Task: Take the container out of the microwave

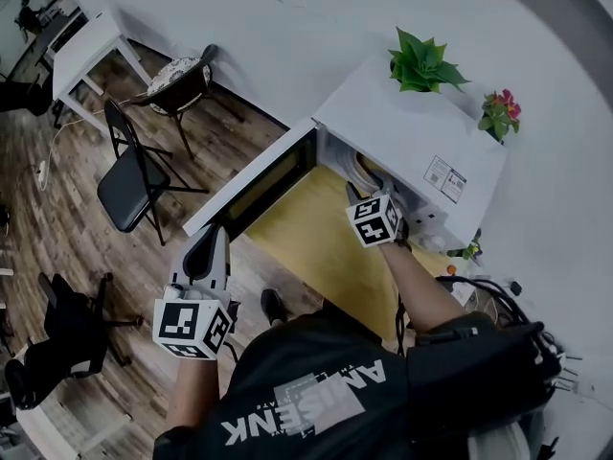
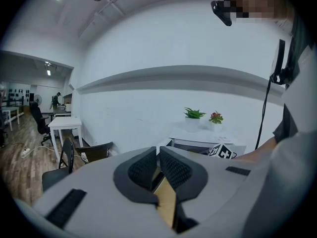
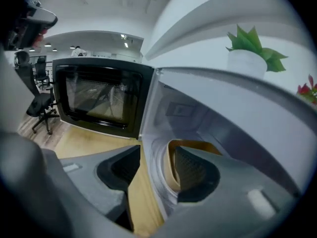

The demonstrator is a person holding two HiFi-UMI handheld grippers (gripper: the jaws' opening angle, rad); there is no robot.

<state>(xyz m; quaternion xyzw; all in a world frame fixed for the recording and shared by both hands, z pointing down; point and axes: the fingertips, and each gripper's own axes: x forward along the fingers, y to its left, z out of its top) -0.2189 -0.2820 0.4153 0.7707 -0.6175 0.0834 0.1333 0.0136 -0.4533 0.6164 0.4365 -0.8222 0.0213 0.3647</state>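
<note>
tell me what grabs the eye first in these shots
The white microwave sits on a yellow table with its door swung wide open. The right gripper reaches into it, jaws open with the rim of a tan container between them. A green plant and a red-flowered plant stand on the microwave's top.

The microwave (image 1: 412,127) stands open, its door (image 1: 251,188) swung wide to the left (off the approach). Above the table (image 1: 311,242) the way in is free; inside, the container (image 3: 169,166) seemingly crowds the cavity.
</note>
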